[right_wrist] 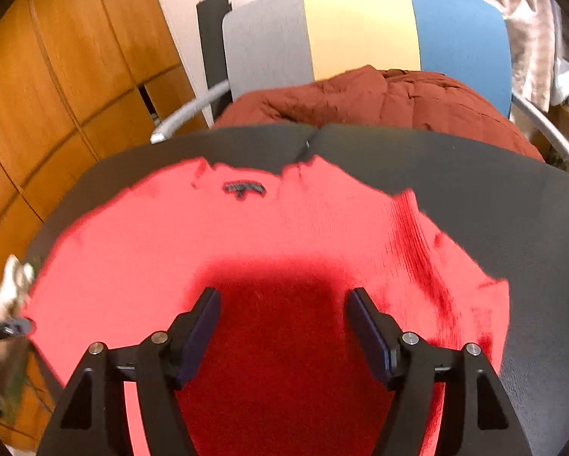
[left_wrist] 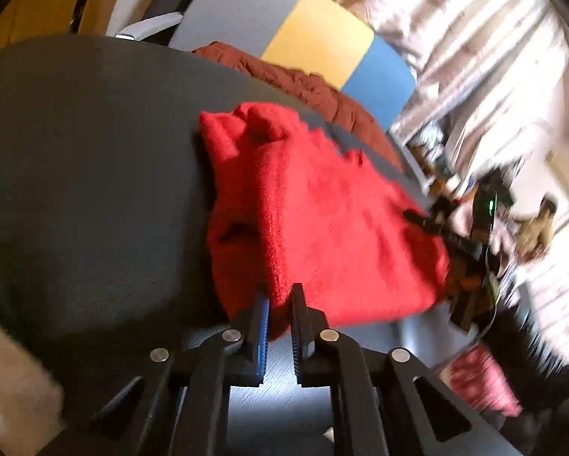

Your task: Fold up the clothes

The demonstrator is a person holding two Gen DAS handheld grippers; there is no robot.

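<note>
A red knit sweater lies spread on the dark grey table, its neck label toward the far edge. In the left wrist view the sweater is bunched, one corner lifted off the table. My left gripper is shut on that near corner, with red cloth pinched between its pads. My right gripper hovers over the sweater's near middle, its jaws open and nothing between them. The right gripper's body shows blurred at the sweater's far right edge in the left wrist view.
Behind the table stands a chair with a grey, yellow and blue back, and a dark red quilted jacket lies on its seat. Wooden cupboard doors fill the left. Pale curtains hang at the right.
</note>
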